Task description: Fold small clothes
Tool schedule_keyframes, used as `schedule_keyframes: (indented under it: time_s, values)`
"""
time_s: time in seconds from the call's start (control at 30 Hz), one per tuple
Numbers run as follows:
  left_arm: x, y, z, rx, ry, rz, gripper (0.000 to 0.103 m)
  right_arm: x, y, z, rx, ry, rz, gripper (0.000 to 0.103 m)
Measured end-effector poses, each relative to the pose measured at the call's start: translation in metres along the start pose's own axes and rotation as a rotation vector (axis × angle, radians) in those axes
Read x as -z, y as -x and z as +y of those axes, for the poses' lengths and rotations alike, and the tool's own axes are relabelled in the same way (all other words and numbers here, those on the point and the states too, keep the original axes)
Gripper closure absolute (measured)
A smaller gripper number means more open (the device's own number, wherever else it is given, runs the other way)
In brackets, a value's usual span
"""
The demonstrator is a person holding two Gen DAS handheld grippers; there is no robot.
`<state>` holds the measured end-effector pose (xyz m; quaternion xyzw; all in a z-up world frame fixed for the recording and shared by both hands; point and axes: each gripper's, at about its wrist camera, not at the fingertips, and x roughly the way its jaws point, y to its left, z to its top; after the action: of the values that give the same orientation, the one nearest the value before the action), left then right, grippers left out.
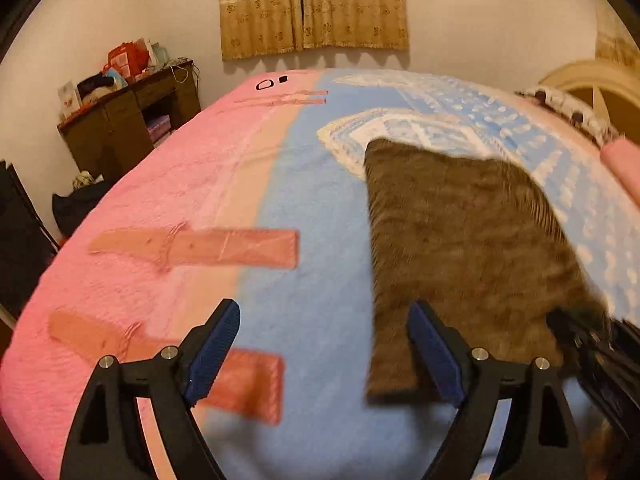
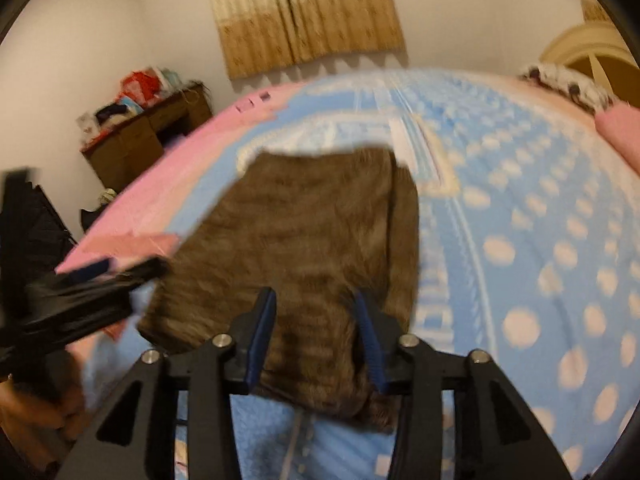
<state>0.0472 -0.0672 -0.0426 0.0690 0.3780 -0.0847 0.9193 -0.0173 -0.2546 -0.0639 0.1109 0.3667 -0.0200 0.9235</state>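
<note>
A brown, fuzzy, striped garment (image 1: 460,240) lies folded flat as a rough rectangle on the bed. My left gripper (image 1: 324,312) stands wide open over the blue blanket at the garment's near left corner, with nothing between its fingers. In the right wrist view the garment (image 2: 312,220) fills the middle, and my right gripper (image 2: 315,296) hovers over its near edge, jaws parted, the pads not pressing the cloth. The right gripper (image 1: 588,344) shows blurred at the garment's right in the left wrist view. At the left edge of the right wrist view the left gripper (image 2: 92,276) appears blurred.
The bed is covered by a pink and blue blanket (image 1: 312,200) with white dots on the right. A pink pillow (image 1: 624,164) and a cream headboard (image 1: 592,80) are at the far right. A cluttered dark wooden desk (image 1: 120,120) stands left of the bed.
</note>
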Motion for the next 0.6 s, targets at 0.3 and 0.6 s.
schedule_keyframes:
  time_s: [0.3,0.6]
  values:
    - [0.044,-0.016,0.026,-0.069,0.008,0.035,0.016,0.008,-0.002,0.004,0.073,0.047,-0.07,0.068]
    - [0.045,-0.022,0.035,-0.023,0.056,0.035,0.015,0.015,0.003,0.003,0.049,0.025,-0.085,0.062]
